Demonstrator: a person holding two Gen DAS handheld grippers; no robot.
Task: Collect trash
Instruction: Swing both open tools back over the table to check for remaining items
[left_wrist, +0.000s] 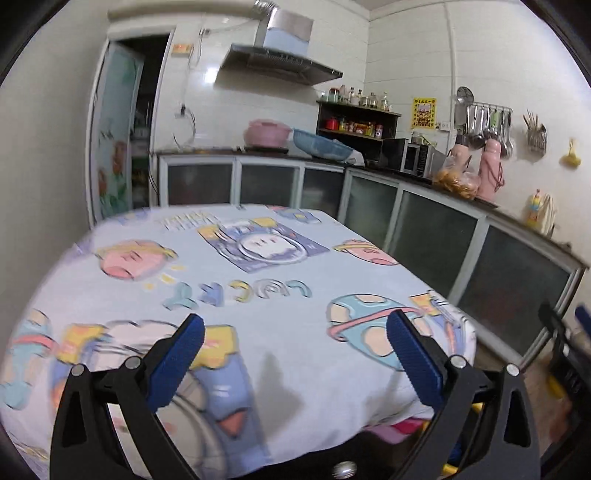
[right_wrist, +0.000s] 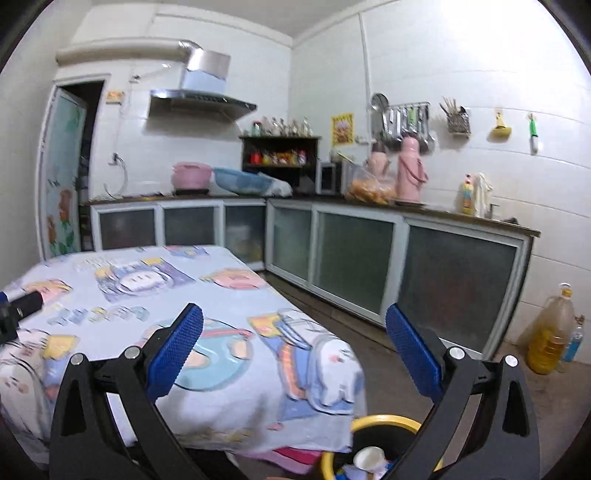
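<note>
Hovering: left tool (left_wrist: 295, 325) and right tool (right_wrist: 294, 319) hang released and empty over the cartoon-print cloth-covered counter (left_wrist: 258, 266), likely because nothing remains there to pick.
Trash: white crumpled paper cup (right_wrist: 367, 458), with blurred scraps, lies inside the yellow-rimmed black bin (right_wrist: 384, 421) beside the counter's corner.

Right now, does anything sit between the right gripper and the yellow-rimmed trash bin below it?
Nothing visible does. The right gripper is open and empty, and the bin sits low on the floor beside the table corner, its mouth uncovered with a white paper cup inside.
</note>
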